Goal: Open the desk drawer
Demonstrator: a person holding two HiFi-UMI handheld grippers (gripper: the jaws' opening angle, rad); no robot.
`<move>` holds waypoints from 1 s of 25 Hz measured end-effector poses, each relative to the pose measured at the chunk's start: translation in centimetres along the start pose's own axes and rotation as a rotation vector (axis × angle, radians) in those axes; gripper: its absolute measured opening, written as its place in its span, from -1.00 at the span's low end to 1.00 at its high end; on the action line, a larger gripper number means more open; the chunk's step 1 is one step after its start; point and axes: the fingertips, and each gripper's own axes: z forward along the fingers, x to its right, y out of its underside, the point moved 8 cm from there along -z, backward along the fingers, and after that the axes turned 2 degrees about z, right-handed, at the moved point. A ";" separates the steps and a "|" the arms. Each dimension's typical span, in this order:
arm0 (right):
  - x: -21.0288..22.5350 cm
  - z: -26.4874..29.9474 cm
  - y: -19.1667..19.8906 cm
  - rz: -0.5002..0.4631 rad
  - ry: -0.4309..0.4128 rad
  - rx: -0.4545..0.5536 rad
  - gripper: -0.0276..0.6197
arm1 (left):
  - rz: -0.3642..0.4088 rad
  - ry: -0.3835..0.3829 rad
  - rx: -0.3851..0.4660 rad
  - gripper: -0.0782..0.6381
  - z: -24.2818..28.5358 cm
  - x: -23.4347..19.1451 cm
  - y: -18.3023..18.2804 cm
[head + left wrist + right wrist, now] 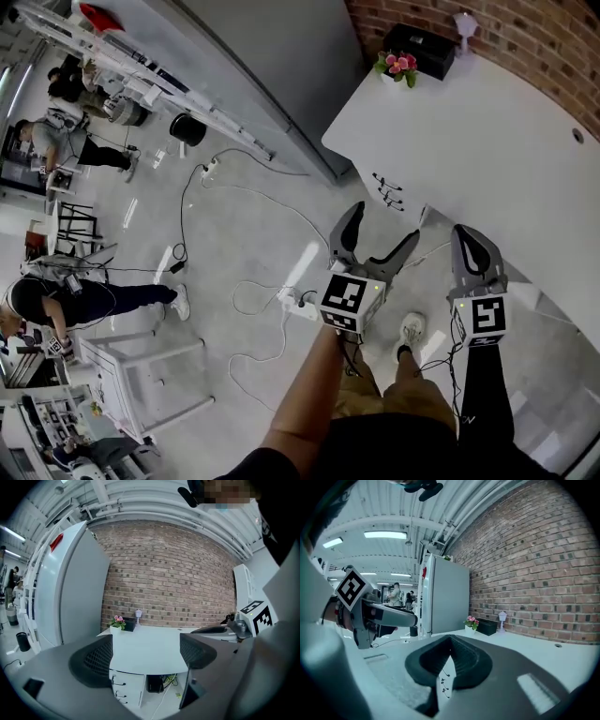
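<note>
- Drawers (123,686): white stack under the left end of the desk (487,141), tucked below the top. Three fronts w/ thin dark handles (390,192), one above the other.
- All three fronts look flush, no gap showing. Shut.
- Fronts face out to the open floor, toward the person. Each handle runs level along its front, so the long axis goes side to side and the stack runs up and down.
- From the head view the handles show as three short dark bars just past the desk edge, ahead of both grippers.
- L gripper (382,225): jaws wide apart, nothing between them. Held up in the air short of the desk, touching nothing. In its own view the desk top fills the gap, w/ the drawers low and left of centre.
- R gripper (450,640): jaws closed, tips meeting, nothing gripped. A narrow slit under the tips shows the handles beyond. It sits beside the L one, over the near desk edge, not touching it.
- Desk top, far end by the brick wall (525,37): pink flowers in a white pot (396,66), black box (422,49) just behind, small white lamp (464,23) near it.
- Floor to the left: cables (244,300) trailing to a power strip (298,302) near the person's feet.
</note>
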 end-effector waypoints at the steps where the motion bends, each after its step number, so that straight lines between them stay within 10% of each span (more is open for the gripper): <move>1: -0.2 0.4 0.4 -0.001 0.006 -0.009 -0.91 | -0.003 0.007 -0.006 0.47 0.5 -0.5 0.6; 25: -6.9 10.5 13.5 0.069 0.203 -0.122 -0.91 | -0.256 0.313 -0.137 0.46 9.6 -10.8 16.9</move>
